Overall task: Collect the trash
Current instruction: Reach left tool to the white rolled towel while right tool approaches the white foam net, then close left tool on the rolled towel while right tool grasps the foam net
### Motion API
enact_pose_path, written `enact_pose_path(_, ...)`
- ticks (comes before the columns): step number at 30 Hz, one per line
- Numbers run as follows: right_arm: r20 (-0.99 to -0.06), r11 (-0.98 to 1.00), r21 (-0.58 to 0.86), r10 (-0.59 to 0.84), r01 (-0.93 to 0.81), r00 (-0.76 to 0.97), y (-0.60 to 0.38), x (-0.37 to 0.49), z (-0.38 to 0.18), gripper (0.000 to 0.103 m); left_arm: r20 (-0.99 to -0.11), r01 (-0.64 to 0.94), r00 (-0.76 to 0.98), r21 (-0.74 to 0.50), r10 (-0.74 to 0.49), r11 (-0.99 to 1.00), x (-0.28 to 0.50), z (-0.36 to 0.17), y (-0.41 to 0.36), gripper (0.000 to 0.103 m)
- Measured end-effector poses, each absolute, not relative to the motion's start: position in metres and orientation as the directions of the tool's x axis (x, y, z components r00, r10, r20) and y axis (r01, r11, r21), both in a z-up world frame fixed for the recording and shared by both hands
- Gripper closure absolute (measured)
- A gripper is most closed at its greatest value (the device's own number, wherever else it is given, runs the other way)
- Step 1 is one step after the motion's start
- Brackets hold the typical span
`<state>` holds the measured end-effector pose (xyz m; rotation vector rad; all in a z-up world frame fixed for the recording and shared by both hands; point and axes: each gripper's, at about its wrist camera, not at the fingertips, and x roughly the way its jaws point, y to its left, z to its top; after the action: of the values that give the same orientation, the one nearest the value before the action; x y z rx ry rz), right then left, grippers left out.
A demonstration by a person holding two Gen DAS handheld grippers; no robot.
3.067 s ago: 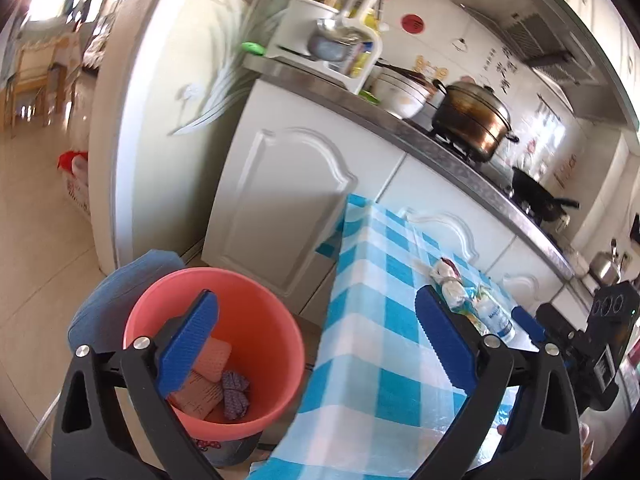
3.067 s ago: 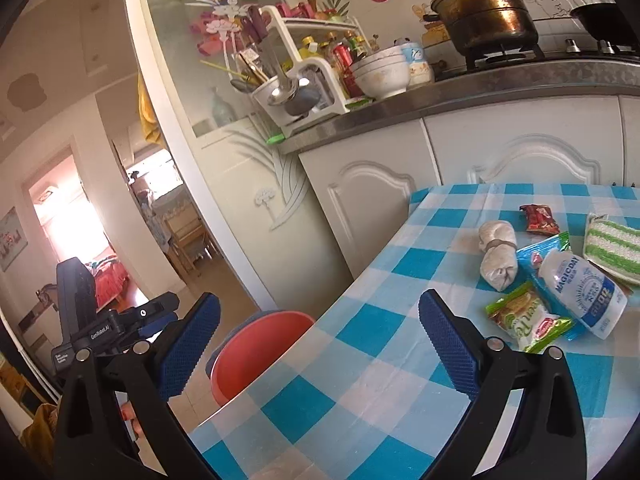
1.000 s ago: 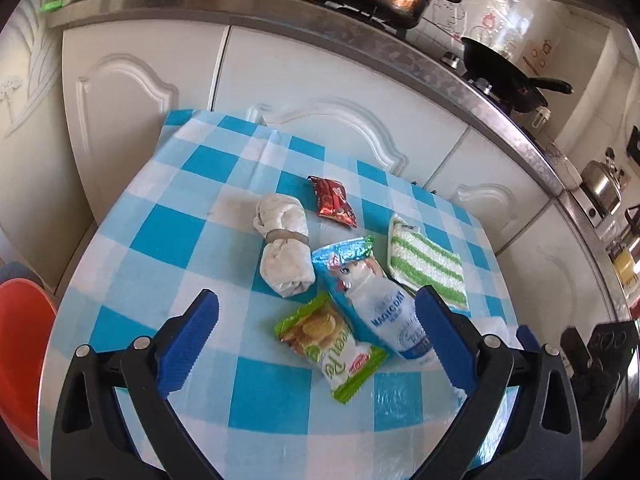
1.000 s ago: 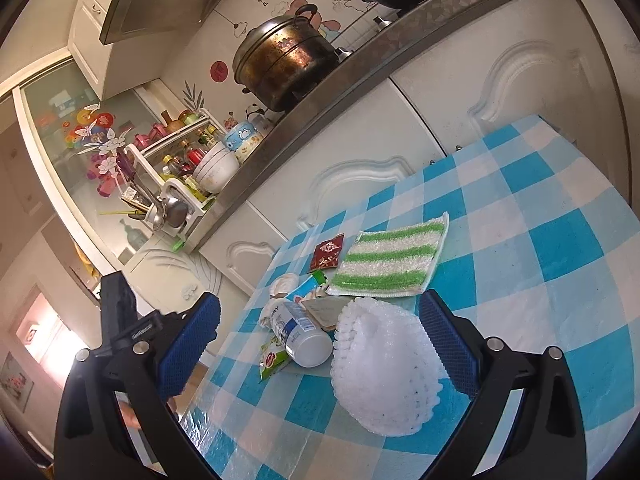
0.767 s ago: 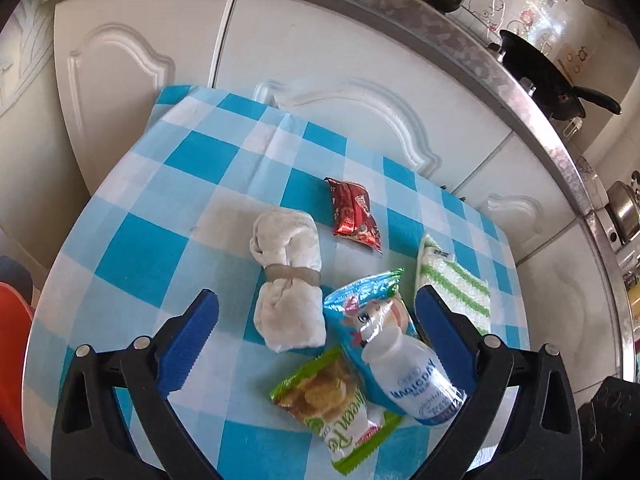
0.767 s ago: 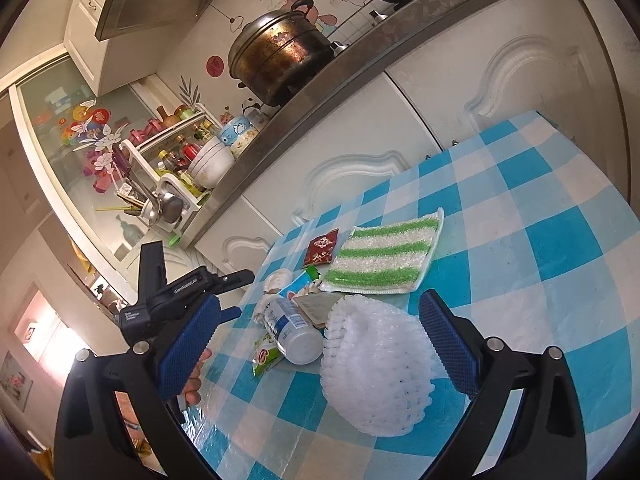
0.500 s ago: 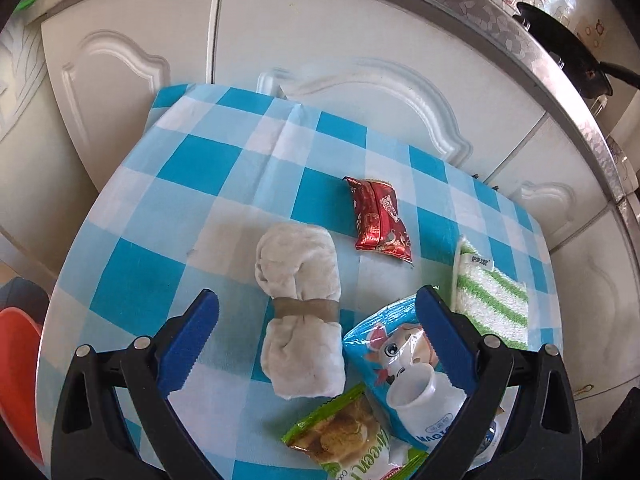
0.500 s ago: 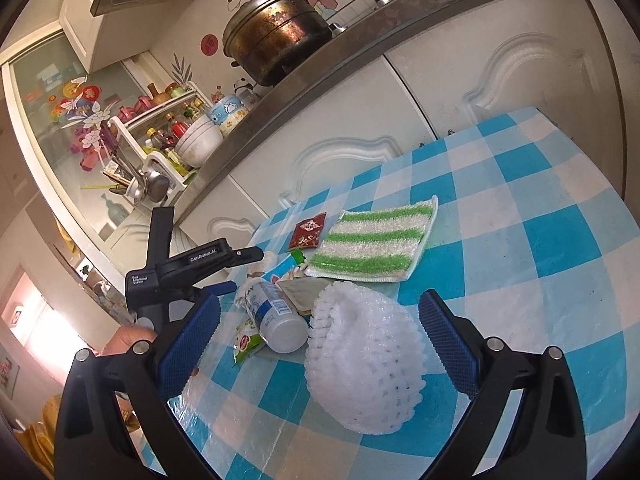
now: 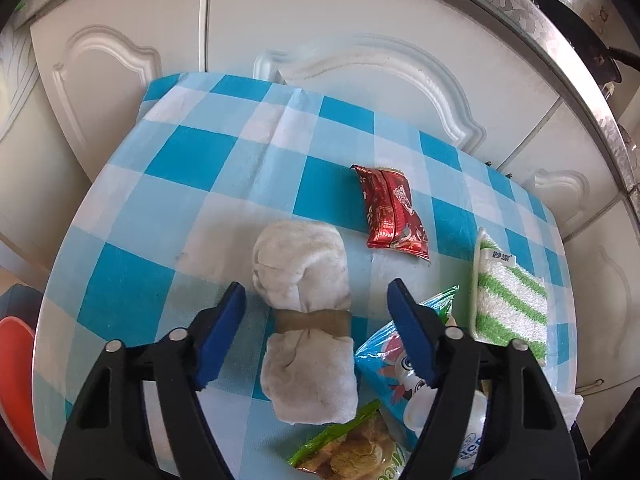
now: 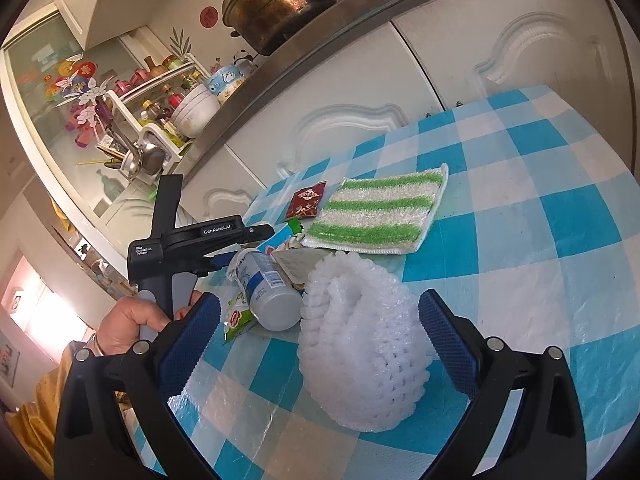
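On the blue-checked table [image 9: 188, 152] lies a white rolled cloth bundle [image 9: 304, 264] with a brown band around it. My left gripper [image 9: 316, 290] points down over it. Its jaws are closing, with the bundle between the blue pads [image 9: 224, 328], and a gap shows on both sides. My right gripper [image 10: 320, 298] is open, and a white foam net [image 10: 360, 352] sits between its fingers. A red wrapper [image 9: 394, 212], a blue milk packet [image 9: 388, 360], a green snack packet [image 9: 352, 448] and a white bottle [image 10: 268, 292] lie nearby.
A green-striped cloth [image 9: 508, 300] lies at the right of the table. An orange bucket [image 9: 12, 380] stands on the floor at the left. White cabinets [image 9: 320, 20] back the table, under a counter with a pot [image 10: 276, 0]. A hand [image 10: 128, 320] holds the left tool.
My left gripper came forward and down over the cloth bundle, and its jaws narrowed around it. The right gripper drew slightly closer to the foam net.
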<state>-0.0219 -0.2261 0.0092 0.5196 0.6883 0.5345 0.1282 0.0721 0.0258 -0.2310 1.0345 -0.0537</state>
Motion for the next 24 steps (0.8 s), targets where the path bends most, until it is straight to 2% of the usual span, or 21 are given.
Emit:
enact_pose_path(7,-0.485,0.761,0.589,0.602,-0.272,0.634,-0.221,-0.019,0.005,0.005,-0.836,-0.074,0.525,-0.230,-0.158,0.970,0.125,0.025,0.078,0.057)
enact_pose_path(19,-0.546,0.807,0.515,0.569,-0.290,0.615,-0.206,-0.018,0.003,0.007,-0.817,-0.079,0.545,-0.274,-0.188,0.959,0.103,0.032,0.093,0.060)
enact_pose_path(20,-0.546,0.807,0.514,0.570,-0.292,0.615,-0.205,-0.018,0.002,0.011,-0.814,-0.078,0.550,-0.276,-0.189,0.958,0.100,0.033,0.094,0.060)
enact_pose_path(21,-0.546,0.805,0.515,0.572,-0.293,0.612,-0.205,-0.018,0.002,0.024,-0.810,-0.077,0.555,-0.278,-0.191,0.957,0.097,0.036,0.095,0.060)
enact_pose_path(23,-0.565,0.811,0.514,0.565,-0.278,0.602,-0.205,-0.015,-0.002,0.036,-0.802,-0.075,0.566,-0.282,-0.192,0.957,0.090,0.040,0.098,0.060)
enact_pose_path(24,-0.570,0.813,0.514,0.563,-0.275,0.598,-0.204,-0.015,-0.003,0.037,-0.799,-0.075,0.570,-0.285,-0.193,0.956,0.086,0.042,0.100,0.060)
